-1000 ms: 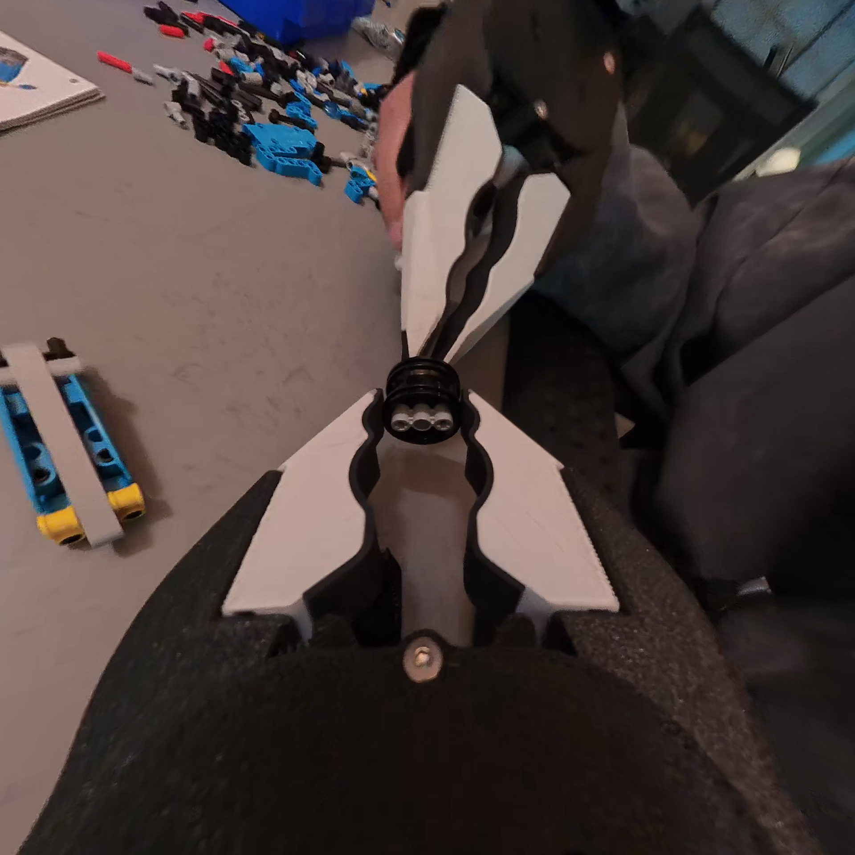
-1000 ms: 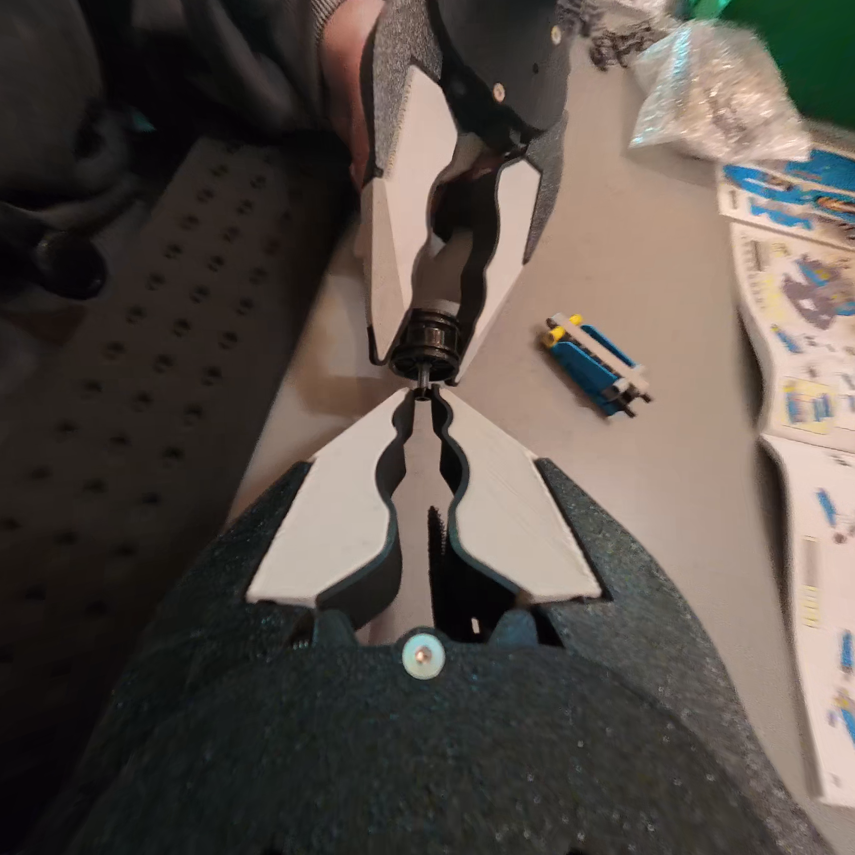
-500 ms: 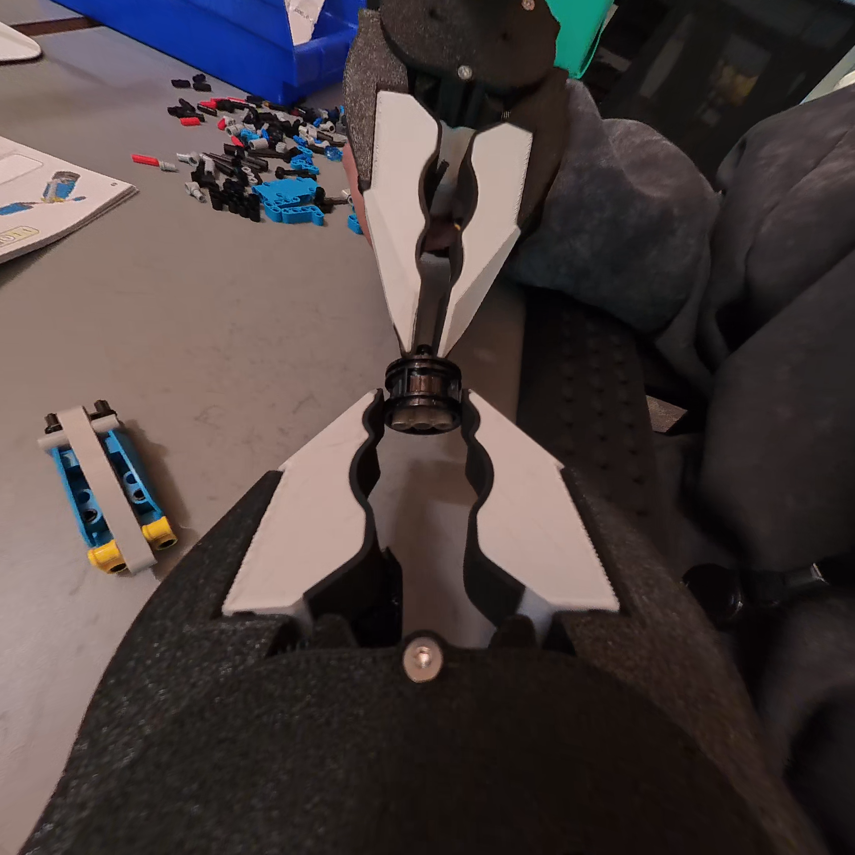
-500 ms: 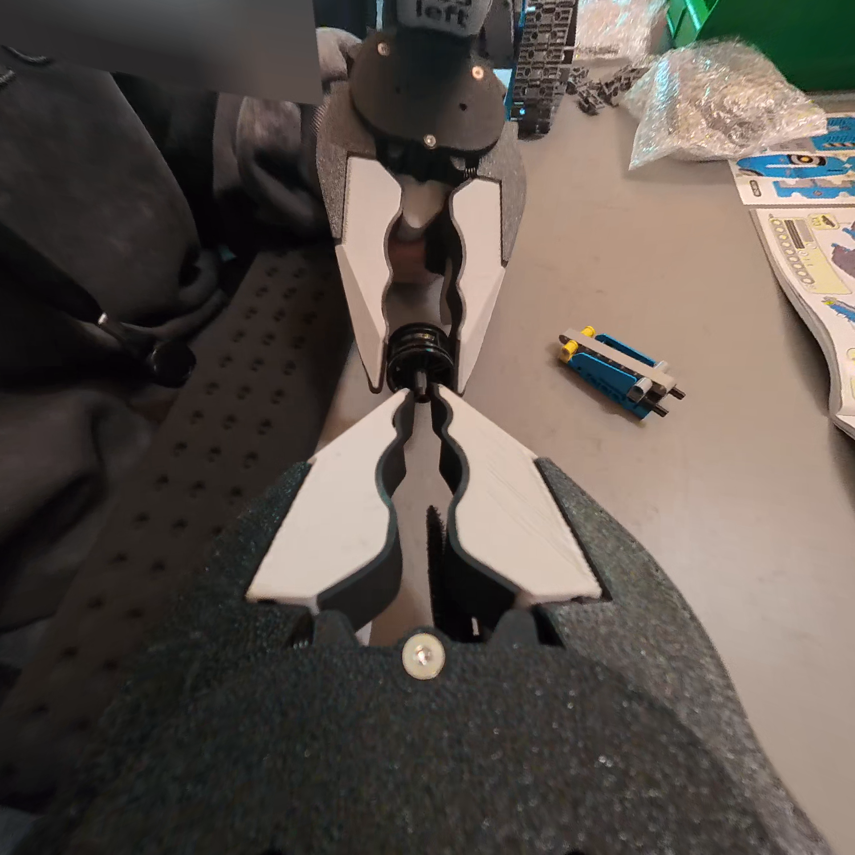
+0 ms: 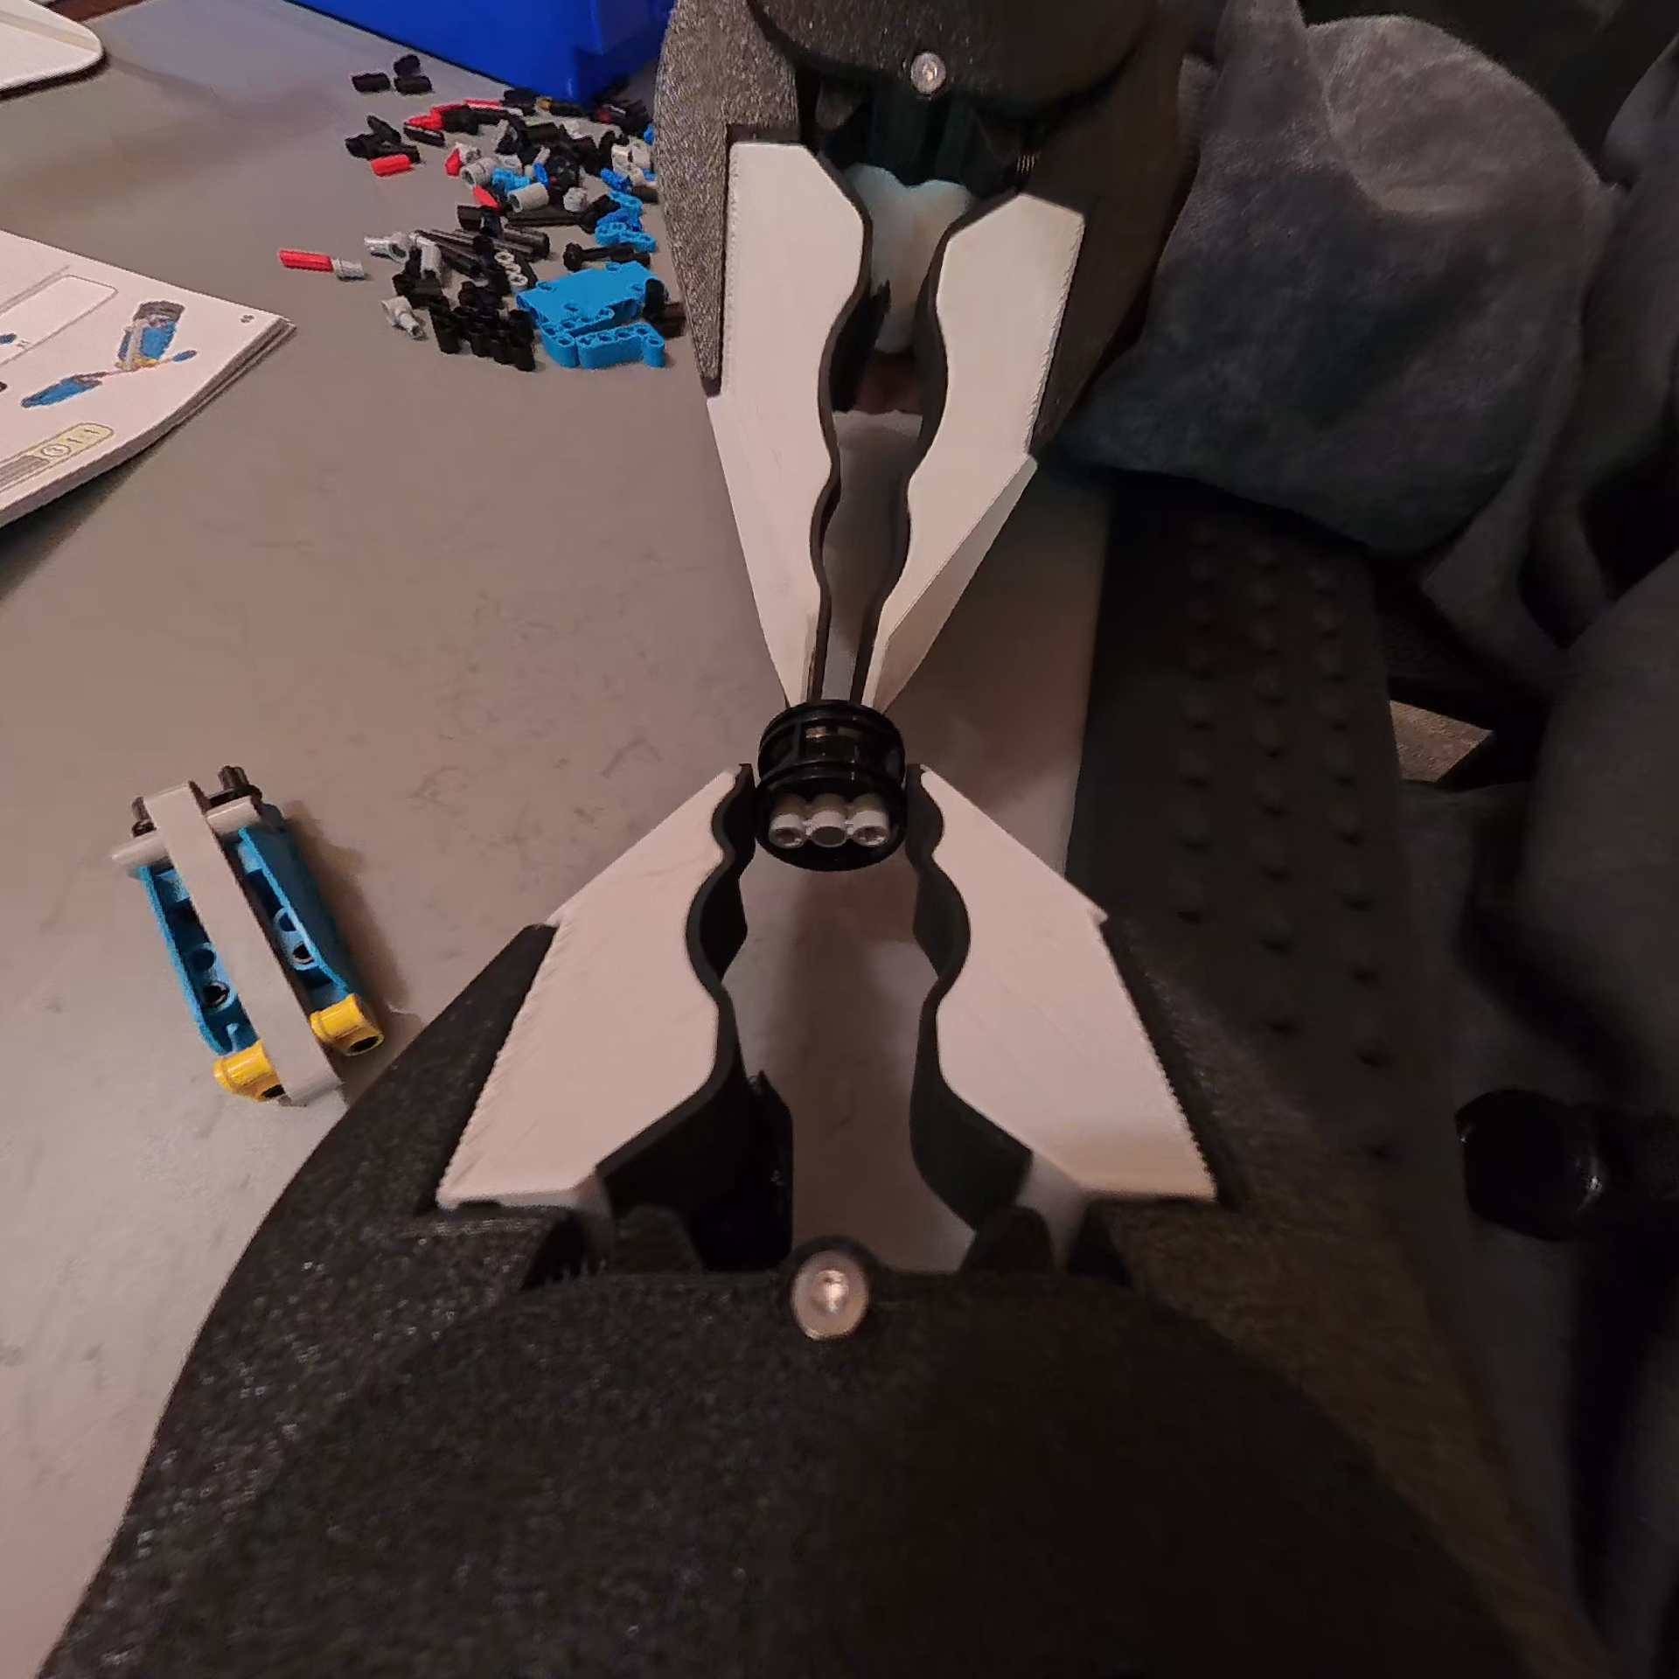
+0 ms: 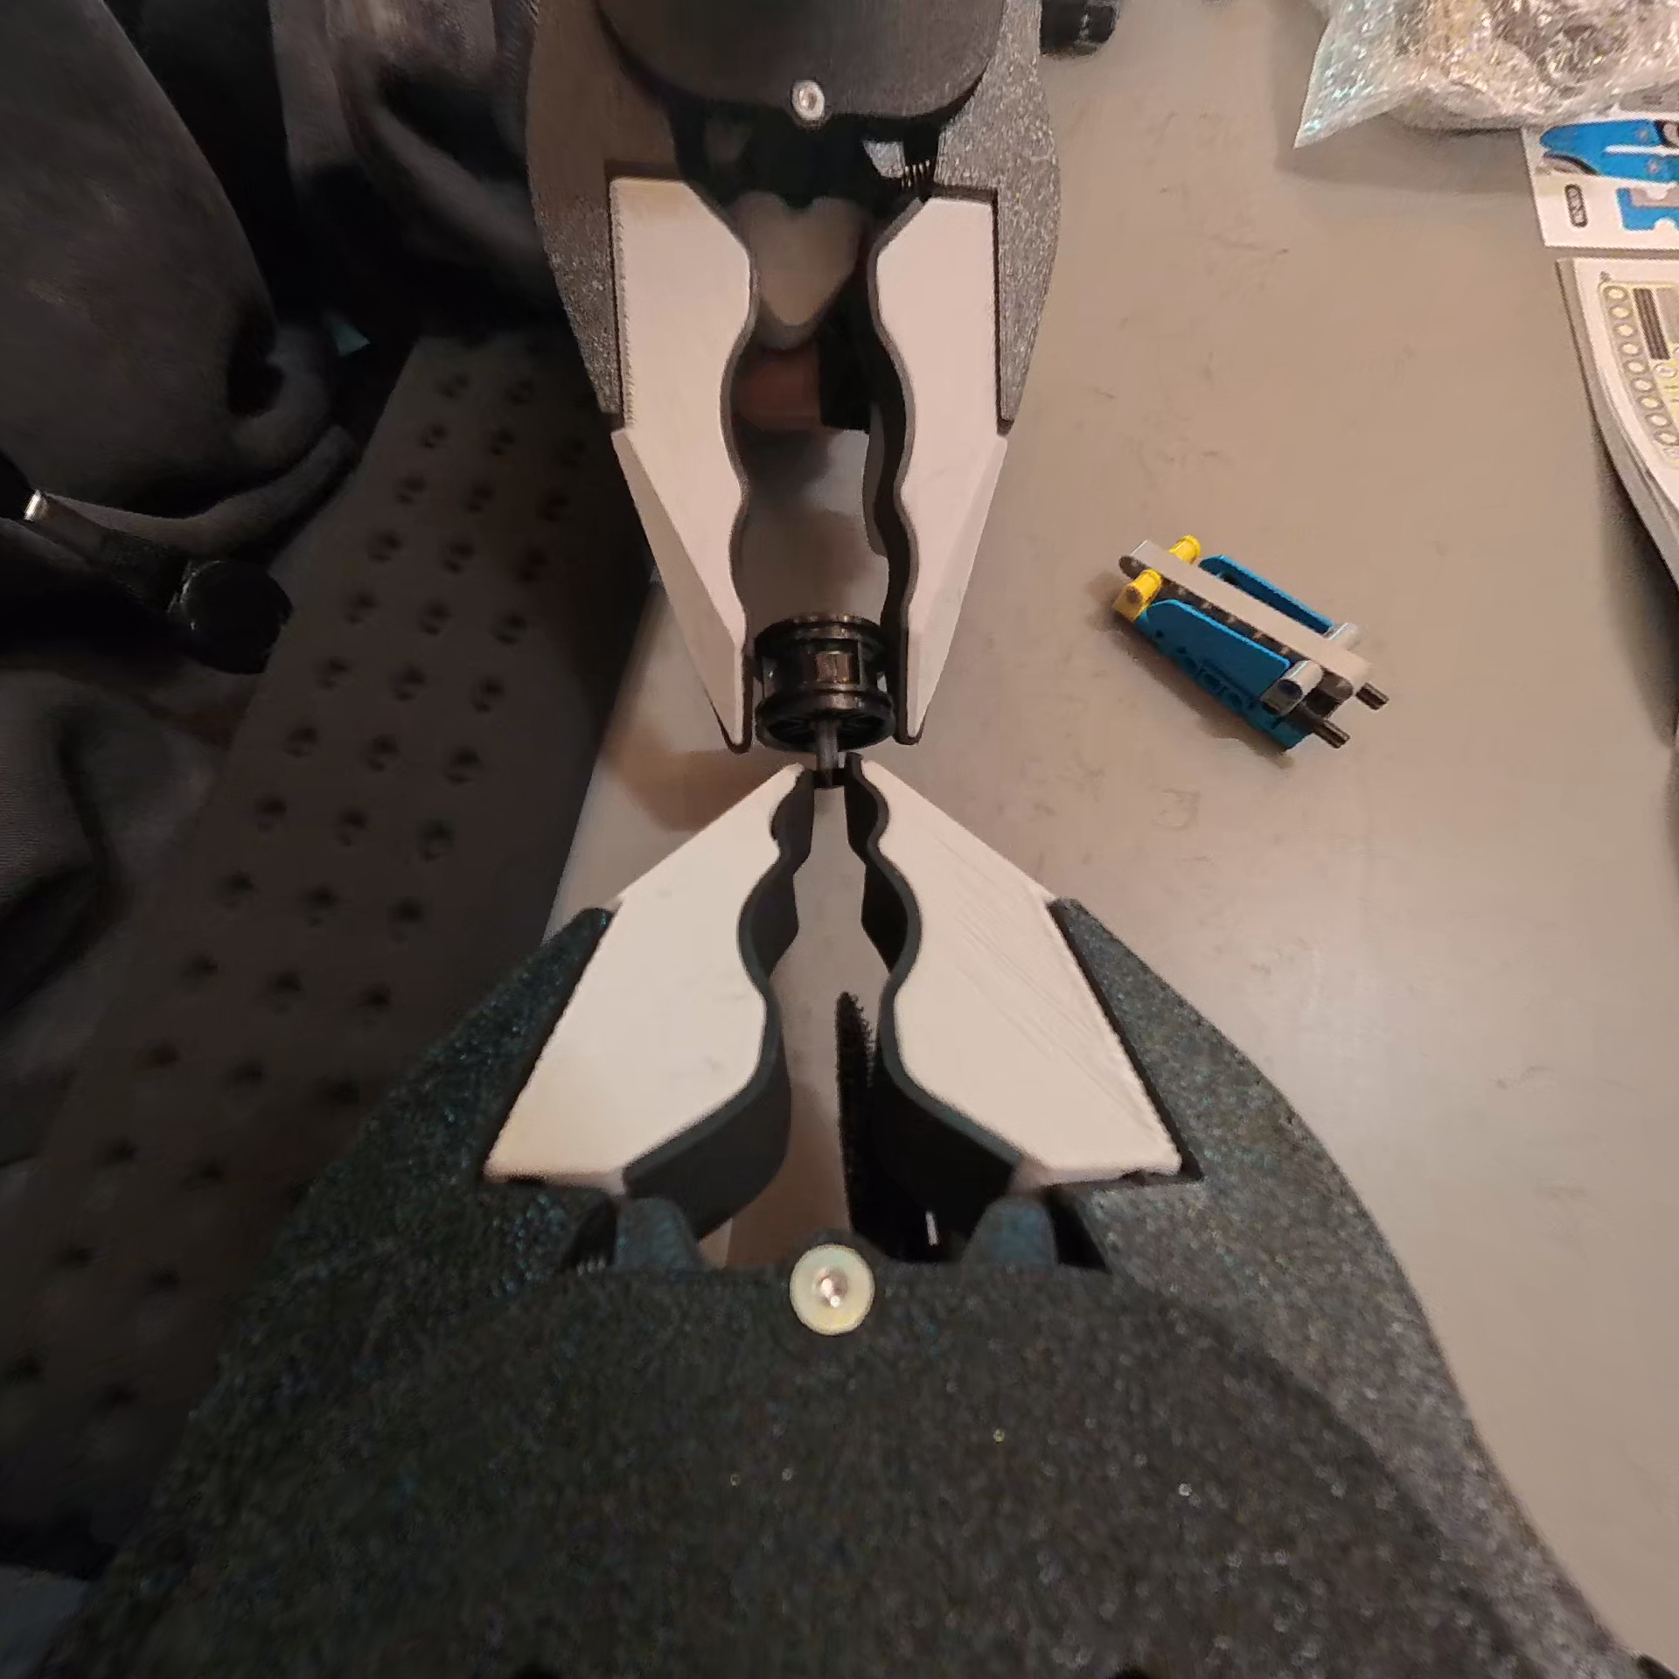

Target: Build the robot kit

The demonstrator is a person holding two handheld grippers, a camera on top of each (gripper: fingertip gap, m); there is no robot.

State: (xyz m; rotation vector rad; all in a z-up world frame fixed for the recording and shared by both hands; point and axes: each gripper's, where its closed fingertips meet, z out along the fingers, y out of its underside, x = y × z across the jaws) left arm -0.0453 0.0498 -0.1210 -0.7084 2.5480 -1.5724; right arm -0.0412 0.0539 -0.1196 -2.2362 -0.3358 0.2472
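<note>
My left gripper (image 5: 829, 799) is shut on a small black wheel hub (image 5: 831, 786) with a grey three-hole piece in its near face, held above the table's edge. My right gripper (image 6: 829, 768) faces it tip to tip and is shut on a thin black pin (image 6: 829, 752) that sticks out of the hub (image 6: 822, 681). In the left wrist view the right gripper (image 5: 836, 681) comes down from the top and its tips touch the hub's far side. In the right wrist view the left gripper (image 6: 822, 727) clamps the hub between its fingertips.
A blue, grey and yellow brick assembly (image 5: 245, 945) (image 6: 1245, 636) lies on the grey table (image 5: 454, 591). A pile of loose small parts (image 5: 527, 263), a blue bin (image 5: 509, 36) and instruction booklets (image 5: 100, 382) (image 6: 1626, 382) lie farther off. A black perforated chair seat (image 6: 318, 818) and dark clothing border the table. Both grippers' tips are close together, under 4 cm apart.
Both grippers have swung into line and drawn closer to each other's cameras, still joined at the hub. The views have steadied; the brick assembly appears shifted by camera motion only.
</note>
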